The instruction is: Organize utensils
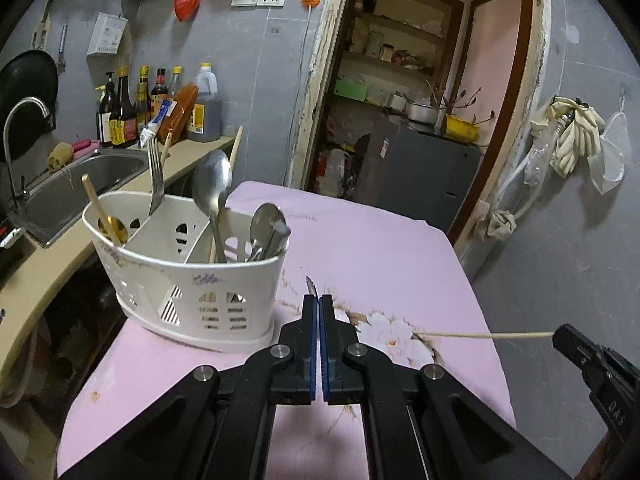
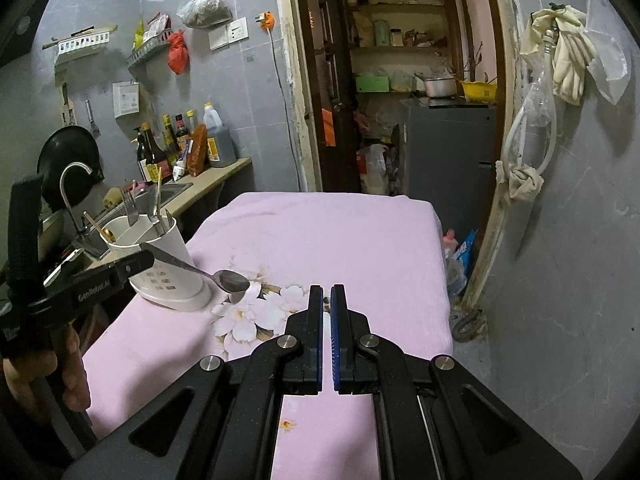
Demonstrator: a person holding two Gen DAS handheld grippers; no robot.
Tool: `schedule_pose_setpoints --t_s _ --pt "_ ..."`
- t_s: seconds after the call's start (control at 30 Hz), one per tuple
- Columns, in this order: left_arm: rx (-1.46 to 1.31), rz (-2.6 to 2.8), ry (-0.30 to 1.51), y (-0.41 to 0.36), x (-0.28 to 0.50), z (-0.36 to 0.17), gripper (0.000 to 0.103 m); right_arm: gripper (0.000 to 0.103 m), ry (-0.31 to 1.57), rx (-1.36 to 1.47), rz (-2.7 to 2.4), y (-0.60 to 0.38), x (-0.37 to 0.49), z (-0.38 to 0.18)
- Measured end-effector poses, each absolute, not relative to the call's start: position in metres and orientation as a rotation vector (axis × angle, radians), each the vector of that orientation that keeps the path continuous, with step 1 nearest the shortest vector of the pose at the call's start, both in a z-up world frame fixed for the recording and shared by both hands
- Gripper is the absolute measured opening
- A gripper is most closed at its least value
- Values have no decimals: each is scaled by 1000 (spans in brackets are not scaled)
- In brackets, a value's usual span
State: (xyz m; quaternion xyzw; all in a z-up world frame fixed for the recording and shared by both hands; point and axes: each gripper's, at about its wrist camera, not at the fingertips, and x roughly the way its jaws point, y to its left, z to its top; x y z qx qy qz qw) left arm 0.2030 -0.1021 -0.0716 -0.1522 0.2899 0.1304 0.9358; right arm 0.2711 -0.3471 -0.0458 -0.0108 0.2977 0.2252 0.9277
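While several spoons and forks already stand in the white caddy (image 1: 188, 276) at the counter's left edge, the left tongs (image 2: 150, 258) clamp a spoon (image 2: 234, 280) and the right tongs (image 1: 558, 334) pinch a chopstick (image 1: 480, 335), both unplaced. "GenRobot.AI" marks the left tongs' side.

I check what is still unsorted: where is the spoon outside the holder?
Right wrist view, left side: the left gripper holds the spoon by its handle, its bowl over the pink cloth, just right of the white holder.
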Motion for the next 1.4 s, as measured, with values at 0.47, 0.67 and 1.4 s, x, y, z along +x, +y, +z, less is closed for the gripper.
schedule_pose_setpoints --t_s 0.47,0.67,1.4 --pt "-318 271 598 -97 202 -92 3 3 626 -47 481 -345 270 -51" --pt "-352 293 640 -89 203 -106 3 3 628 -49 485 -342 269 -53" --pt "-690 447 736 -45 187 -181 28 4 646 -112 527 -330 263 -54"
